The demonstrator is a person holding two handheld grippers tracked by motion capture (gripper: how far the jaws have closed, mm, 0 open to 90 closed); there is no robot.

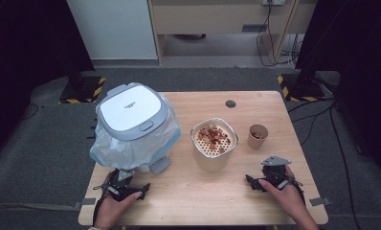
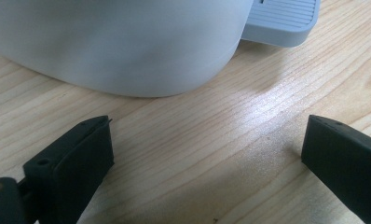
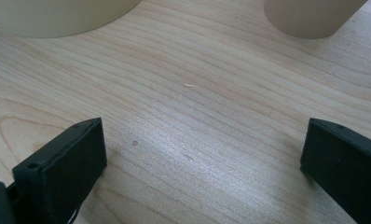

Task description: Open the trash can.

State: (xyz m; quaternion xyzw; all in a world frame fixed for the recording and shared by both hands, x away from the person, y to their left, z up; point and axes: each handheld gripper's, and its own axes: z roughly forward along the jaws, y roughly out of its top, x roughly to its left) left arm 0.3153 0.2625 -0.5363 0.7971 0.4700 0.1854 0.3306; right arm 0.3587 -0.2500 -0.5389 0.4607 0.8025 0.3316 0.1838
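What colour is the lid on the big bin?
The bin lid is white with a grey rim, clearest in the high view.

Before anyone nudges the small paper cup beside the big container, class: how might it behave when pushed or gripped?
The paper cup looks thin-walled, so it would probably dent under a firm squeeze. It holds little, so it is likely light and may slide or tip if pushed near its rim. Its contents could spill, since it stands open.

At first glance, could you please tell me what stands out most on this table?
The big white bin with a grey-rimmed lid and plastic liner, at the table's left side. Beside it, mid-table, a perforated pot holds reddish-brown bits, with a small paper cup to its right. Both grippers, left and right, rest open at the near edge.
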